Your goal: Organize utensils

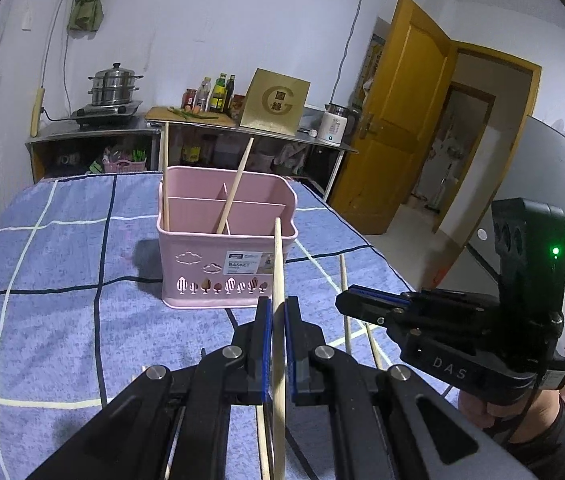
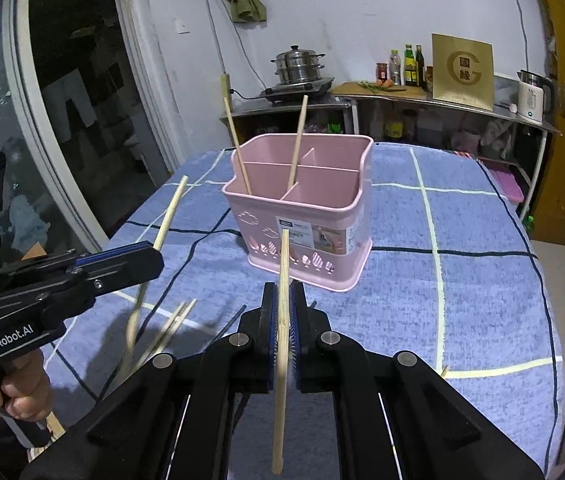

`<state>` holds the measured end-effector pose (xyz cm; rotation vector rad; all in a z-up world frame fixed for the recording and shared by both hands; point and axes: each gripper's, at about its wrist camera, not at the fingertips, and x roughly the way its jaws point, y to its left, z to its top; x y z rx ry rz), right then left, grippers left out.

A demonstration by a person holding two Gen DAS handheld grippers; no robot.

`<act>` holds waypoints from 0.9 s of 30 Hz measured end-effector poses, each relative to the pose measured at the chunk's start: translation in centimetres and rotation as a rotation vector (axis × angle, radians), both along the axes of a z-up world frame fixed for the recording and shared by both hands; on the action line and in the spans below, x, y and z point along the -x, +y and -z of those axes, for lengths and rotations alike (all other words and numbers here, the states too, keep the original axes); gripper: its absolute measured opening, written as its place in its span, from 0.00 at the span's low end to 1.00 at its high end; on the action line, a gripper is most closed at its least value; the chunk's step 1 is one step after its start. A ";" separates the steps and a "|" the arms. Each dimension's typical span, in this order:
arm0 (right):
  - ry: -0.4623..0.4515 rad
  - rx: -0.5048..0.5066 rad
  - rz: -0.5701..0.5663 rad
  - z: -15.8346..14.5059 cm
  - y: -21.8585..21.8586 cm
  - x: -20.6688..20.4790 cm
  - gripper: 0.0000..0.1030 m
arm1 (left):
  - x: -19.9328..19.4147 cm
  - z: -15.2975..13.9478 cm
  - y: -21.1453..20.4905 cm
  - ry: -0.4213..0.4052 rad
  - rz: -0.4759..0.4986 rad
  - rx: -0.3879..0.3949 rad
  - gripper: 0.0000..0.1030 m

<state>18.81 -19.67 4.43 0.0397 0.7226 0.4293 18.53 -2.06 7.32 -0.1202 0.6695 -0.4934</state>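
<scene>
Covering table (image 1: 62, 320) – blue checked cloth; kitchen bkgd.

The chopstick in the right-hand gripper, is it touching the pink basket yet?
Apart. The right wrist view shows the chopstick clamped in the right gripper, short of the pink basket.

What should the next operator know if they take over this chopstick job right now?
Left claw: shut on one chopstick, off the table.
Right claw: shut on another chopstick, also off the table.
Pink basket: upright on the blue checked cloth ahead of both claws.
Done: two chopsticks stand in the basket.
Left: drop both held chopsticks in, then collect the loose ones lying on the cloth near the claws.
</scene>
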 end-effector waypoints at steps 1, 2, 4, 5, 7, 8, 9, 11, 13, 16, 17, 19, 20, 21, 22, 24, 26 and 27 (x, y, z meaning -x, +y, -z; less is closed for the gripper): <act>-0.002 0.000 -0.001 0.0 0.1 0.1 0.06 | 0.1 0.0 -0.1 -0.001 0.000 -0.001 0.06; -0.003 0.000 -0.002 -0.1 0.0 0.2 0.06 | 0.2 -0.1 -0.1 -0.001 0.001 -0.002 0.06; -0.006 0.000 -0.002 -0.2 -0.1 0.4 0.06 | 0.4 -0.2 -0.2 -0.004 0.001 -0.003 0.06; -0.009 0.000 0.000 -0.3 -0.1 0.5 0.06 | 0.4 -0.3 -0.1 -0.007 0.001 -0.004 0.06; -0.016 -0.004 0.003 -0.7 -0.3 0.6 0.06 | 0.5 -0.6 -0.1 -0.013 0.002 -0.004 0.06; -0.020 -0.006 0.003 -0.8 -0.3 0.7 0.06 | 0.6 -0.8 0.0 -0.017 0.003 -0.004 0.06; -0.025 -0.007 0.003 -1.0 -0.3 0.8 0.06 | 0.7 -1.0 0.0 -0.024 0.003 -0.007 0.06; -0.038 -0.010 0.005 -1.4 -0.4 1.0 0.06 | 0.8 -1.2 -0.1 -0.030 0.004 -0.011 0.06; -0.051 -0.010 0.007 -1.9 -0.4 1.1 0.06 | 0.8 -1.4 -0.2 -0.034 0.005 -0.015 0.05; -0.057 -0.011 0.010 -2.0 -0.5 1.2 0.06 | 0.3 -1.0 -0.3 -0.015 0.008 -0.023 0.05; -0.056 -0.011 0.010 -2.0 -0.6 1.2 0.06 | 0.0 -0.8 -0.3 -0.006 0.006 -0.029 0.05; -0.052 -0.010 0.010 -1.7 -0.6 1.1 0.06 | -1.0 0.3 -0.1 0.040 -0.016 -0.032 0.05; -0.049 -0.009 0.011 -1.6 -0.7 1.0 0.06 | -1.6 0.9 0.0 0.068 -0.025 -0.035 0.06; -0.047 -0.010 0.011 -1.5 -0.7 1.0 0.06 | -2.2 1.5 0.1 0.097 -0.038 -0.036 0.06; -0.044 -0.011 0.011 -1.4 -0.8 0.9 0.06 | -3.1 2.4 0.3 0.139 -0.055 -0.033 0.06; -0.039 -0.010 0.010 -1.3 -0.9 0.7 0.05 | -4.9 4.2 0.3 0.219 -0.053 -0.027 0.09; -0.035 -0.012 0.009 -1.1 -1.0 0.5 0.06 | -6.3 5.8 0.2 0.284 -0.067 -0.031 0.10; -0.034 -0.012 0.008 -1.1 -1.1 0.5 0.06 | -7.4 6.8 0.1 0.321 -0.080 -0.043 0.10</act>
